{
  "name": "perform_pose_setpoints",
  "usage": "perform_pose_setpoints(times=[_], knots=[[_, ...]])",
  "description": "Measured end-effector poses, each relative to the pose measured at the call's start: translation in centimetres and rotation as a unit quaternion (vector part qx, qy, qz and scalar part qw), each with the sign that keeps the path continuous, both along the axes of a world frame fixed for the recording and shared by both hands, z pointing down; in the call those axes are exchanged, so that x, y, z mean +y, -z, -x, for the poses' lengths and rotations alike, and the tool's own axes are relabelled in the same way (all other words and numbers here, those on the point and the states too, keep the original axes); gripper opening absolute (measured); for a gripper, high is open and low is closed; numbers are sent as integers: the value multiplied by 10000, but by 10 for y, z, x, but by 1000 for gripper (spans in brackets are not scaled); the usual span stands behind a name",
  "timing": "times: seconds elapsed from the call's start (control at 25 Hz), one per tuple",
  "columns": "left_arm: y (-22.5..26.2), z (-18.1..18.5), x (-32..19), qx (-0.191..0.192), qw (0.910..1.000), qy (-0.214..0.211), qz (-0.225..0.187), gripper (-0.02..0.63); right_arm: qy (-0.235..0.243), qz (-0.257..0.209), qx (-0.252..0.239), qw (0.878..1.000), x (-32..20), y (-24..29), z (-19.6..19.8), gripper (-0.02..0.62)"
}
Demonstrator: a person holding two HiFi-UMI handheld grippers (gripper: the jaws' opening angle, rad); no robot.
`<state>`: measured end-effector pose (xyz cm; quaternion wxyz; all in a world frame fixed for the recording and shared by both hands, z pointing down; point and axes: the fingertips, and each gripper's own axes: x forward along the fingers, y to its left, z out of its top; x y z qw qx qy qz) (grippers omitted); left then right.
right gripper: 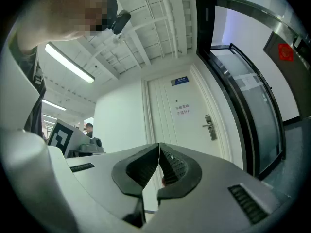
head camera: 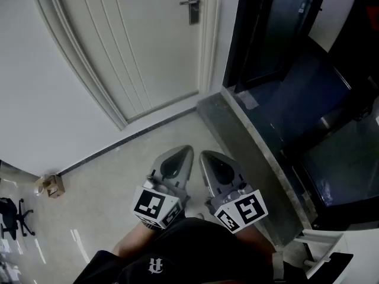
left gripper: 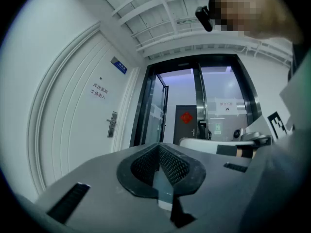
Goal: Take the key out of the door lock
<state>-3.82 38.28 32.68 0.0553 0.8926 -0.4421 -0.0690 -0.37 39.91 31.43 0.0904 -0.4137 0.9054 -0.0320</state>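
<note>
The white door [head camera: 148,46] stands shut ahead of me, its metal lock plate and lever handle [head camera: 193,3] at the top of the head view. I cannot make out a key in it at this distance. The lock also shows small in the left gripper view [left gripper: 112,124] and in the right gripper view [right gripper: 209,126]. My left gripper [head camera: 187,149] and right gripper [head camera: 205,155] are held side by side low in front of the person's body, far from the lock. Both are shut with nothing between the jaws [left gripper: 159,146] [right gripper: 159,145].
A dark glass partition [head camera: 284,58] in a black frame stands right of the door, with a grey stone sill [head camera: 249,135] along its foot. A small cardboard box [head camera: 53,186] and an office chair [head camera: 13,215] sit at the left wall. Pale floor lies between me and the door.
</note>
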Motion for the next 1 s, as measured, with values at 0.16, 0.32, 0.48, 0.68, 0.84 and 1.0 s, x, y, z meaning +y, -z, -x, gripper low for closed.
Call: perform_pose_setpoints(times=[0.16,0.32,0.48,0.68,0.84,1.0], knots=[[-1,9,-35,16,10000,-49,15,6,-62,4,70,10000,-32,-2,10,15],[5,22,-79,48,9999,-72,-73,6,-201,-12,94,9998,-73,2,19,15],[11,36,-125,-31,9997,-170,-174,6,-382,-39,103,9992,-120,8,32,15],[13,53,-173,-72,9990,-396,-215,6,-633,-51,122,9979,-171,9,50,15],[13,61,-203,-121,9985,-482,-216,6,-714,-82,138,9973,-198,10,61,15],[9,63,-223,-73,9983,-548,-186,6,-753,-37,159,9970,-218,8,66,15]])
